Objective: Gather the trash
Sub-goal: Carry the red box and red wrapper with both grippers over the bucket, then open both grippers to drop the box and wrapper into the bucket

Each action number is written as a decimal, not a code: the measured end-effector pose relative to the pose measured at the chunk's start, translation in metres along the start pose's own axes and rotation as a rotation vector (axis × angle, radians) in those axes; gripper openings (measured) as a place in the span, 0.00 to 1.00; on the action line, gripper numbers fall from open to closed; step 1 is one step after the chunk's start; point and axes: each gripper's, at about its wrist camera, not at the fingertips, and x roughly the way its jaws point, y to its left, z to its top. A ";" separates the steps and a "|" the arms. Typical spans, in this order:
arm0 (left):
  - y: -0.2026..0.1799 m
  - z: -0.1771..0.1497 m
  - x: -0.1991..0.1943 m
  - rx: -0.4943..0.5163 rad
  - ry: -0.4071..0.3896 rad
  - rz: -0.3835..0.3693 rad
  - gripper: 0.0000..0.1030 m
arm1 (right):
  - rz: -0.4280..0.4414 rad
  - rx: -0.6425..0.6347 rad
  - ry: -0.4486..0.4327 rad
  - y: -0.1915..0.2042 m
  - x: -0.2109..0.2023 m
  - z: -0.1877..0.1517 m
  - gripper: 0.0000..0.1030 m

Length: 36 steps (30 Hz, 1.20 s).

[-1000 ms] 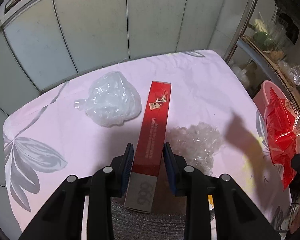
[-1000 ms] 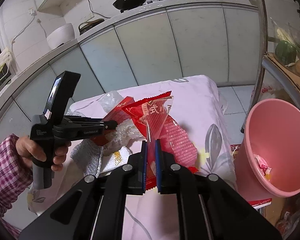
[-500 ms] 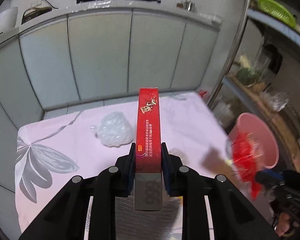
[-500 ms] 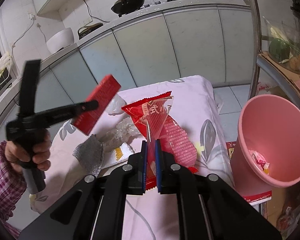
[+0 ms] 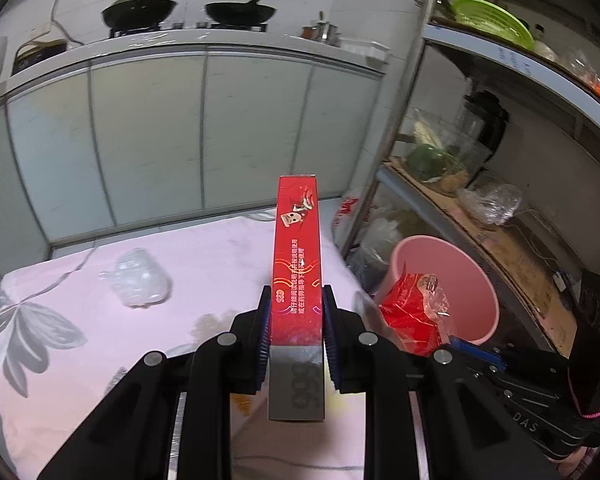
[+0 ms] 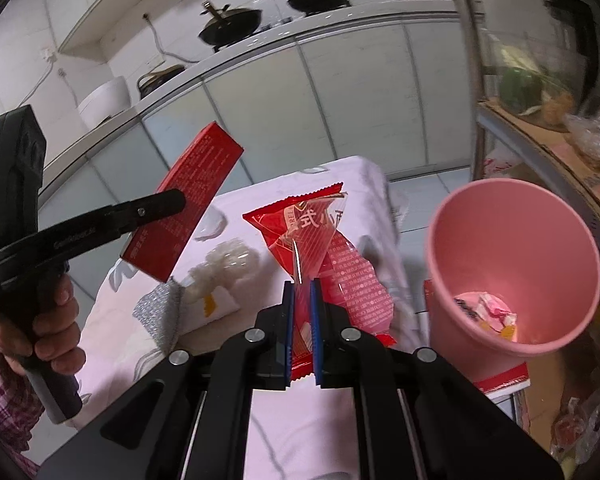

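Note:
My left gripper (image 5: pixel 296 304) is shut on a long red carton (image 5: pixel 298 256), held lifted above the pink-clothed table (image 5: pixel 204 264) and pointing toward the cabinets. From the right wrist view the same red carton (image 6: pixel 188 200) hangs in the air at the left, clamped by the left gripper (image 6: pixel 176 204) in a person's hand (image 6: pixel 52 332). My right gripper (image 6: pixel 301 292) is shut on a red snack wrapper (image 6: pixel 312 232), held beside the pink bin (image 6: pixel 512 264). In the left wrist view the wrapper (image 5: pixel 412 312) hangs at the rim of the pink bin (image 5: pixel 440 252).
A clear plastic bag (image 5: pixel 140 284) lies on the table's left part. Crumpled clear plastic (image 6: pixel 228 264), a silver foil piece (image 6: pixel 160 312) and a white packet (image 6: pixel 216 308) lie near the front. The bin holds some trash (image 6: pixel 488 312). Metal shelving (image 5: pixel 500 208) stands at the right.
The left gripper closed on the red carton and lifted it off the table, tilting up. The right gripper carried the wrapper a little closer to the pink bin.

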 end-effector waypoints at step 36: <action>-0.180 -0.009 0.158 0.155 0.169 -0.147 0.22 | -0.320 0.247 -0.019 -0.164 0.020 0.001 0.08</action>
